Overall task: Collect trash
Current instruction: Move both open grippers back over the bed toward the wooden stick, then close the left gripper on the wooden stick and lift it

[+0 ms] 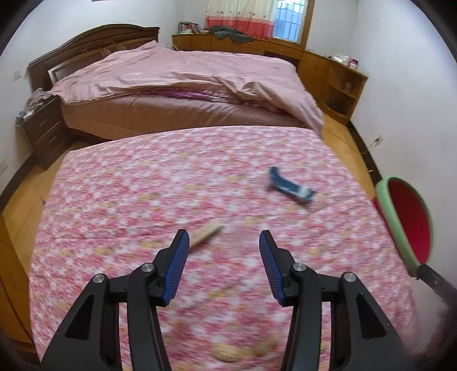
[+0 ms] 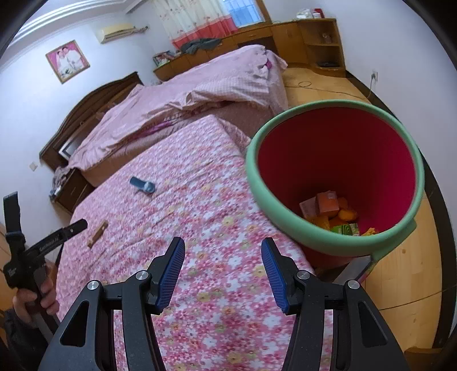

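1. A bedroom is shown, with a wooden-framed bed [image 1: 182, 74] under a pink quilt, low wooden cabinets [image 1: 328, 65] along the far wall and a curtained window [image 1: 288, 20].
2. In the foreground a surface covered by a pink floral cloth [image 1: 142, 199] is seen; whether it is a bed or a worktop cannot be told.
3. On the cloth a blue wrapper [image 1: 290, 187] lies toward the far right, and a small tan stick-like piece [image 1: 207, 234] lies nearer — just beyond the left finger of the left tool [image 1: 224, 248].
4. A further tan object [image 1: 225, 352] is seen at the near edge in the left wrist view, too blurred to be identified.
5. The left tool is held spread above the cloth, with nothing between its blue pads [image 1: 180, 262].
6. The right tool [image 2: 222, 254] is likewise spread and empty over the cloth.
7. A bin with a green rim [image 2: 314, 242] and red inside stands at the cloth's right edge — orange and green packets [image 2: 331, 211] are seen at its bottom.
8. In the right wrist view a person's hand [image 2: 34, 296] is seen gripping the left tool's handle.
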The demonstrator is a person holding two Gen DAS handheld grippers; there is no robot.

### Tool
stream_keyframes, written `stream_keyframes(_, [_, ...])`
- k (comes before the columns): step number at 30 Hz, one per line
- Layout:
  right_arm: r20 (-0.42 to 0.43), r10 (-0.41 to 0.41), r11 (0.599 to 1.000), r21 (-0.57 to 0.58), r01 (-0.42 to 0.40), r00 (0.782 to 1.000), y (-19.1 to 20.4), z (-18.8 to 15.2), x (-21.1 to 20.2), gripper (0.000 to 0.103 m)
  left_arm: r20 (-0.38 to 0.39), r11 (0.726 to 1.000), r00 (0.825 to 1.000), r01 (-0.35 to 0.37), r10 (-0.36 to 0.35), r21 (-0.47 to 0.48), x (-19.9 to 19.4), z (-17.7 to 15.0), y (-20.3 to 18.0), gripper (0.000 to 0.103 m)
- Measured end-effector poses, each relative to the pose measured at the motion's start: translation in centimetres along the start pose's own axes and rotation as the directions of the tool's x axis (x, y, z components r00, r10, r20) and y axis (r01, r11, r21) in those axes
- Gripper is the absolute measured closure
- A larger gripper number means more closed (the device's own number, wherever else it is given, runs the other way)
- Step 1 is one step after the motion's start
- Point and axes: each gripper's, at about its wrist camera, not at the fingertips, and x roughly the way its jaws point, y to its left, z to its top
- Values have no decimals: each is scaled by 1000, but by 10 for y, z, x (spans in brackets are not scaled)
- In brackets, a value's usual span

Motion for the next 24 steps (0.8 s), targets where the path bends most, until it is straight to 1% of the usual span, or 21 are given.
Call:
stream_keyframes(4, [-19,-5,1000,-4,5,1000,5,-2,7,46,-20,999,999,-41,41,3,13,0,16,52])
stream_keyframes(8, [-36,-9,1000,-8,9,999,9,-3,15,46,-42,999,998,-42,43,10,28,-2,25,52])
stream_keyframes(13, [-49,-18,1000,-7,18,999,11,-3,23,46,-84,998,996,-39,43,45,48,-6,25,52])
stream_keyframes(18, [-65,-23,1000,-11,23,998,13,-5,29,46,-100,998,994,-40,45,56,61,-7,27,52])
stream_keyframes(19, [-67,-24,1000,-11,23,997,14,-4,31,46,-91,998,995,-34,38,52,61,-7,29,53])
stream_keyframes(20, [-68,-25,1000,-11,24,997,14,-4,32,46,-81,999,996,-22,26,45,60,-8,30,57])
stream_keyframes(21, [-70,-25,1000,-12,25,997,15,-4,33,46,-77,999,997,-15,19,43,62,-7,30,67])
stream_keyframes(22, [-72,-25,1000,-12,24,997,15,-4,34,46,-73,999,997,-11,14,43,62,-6,30,73])
stream_keyframes(23, [-76,-25,1000,-13,24,997,16,-4,36,46,-73,999,997,-3,6,44,62,-6,31,77])
stream_keyframes(24, [-80,-22,1000,-15,21,997,18,-4,38,46,-75,999,997,9,-6,44,61,-6,31,84])
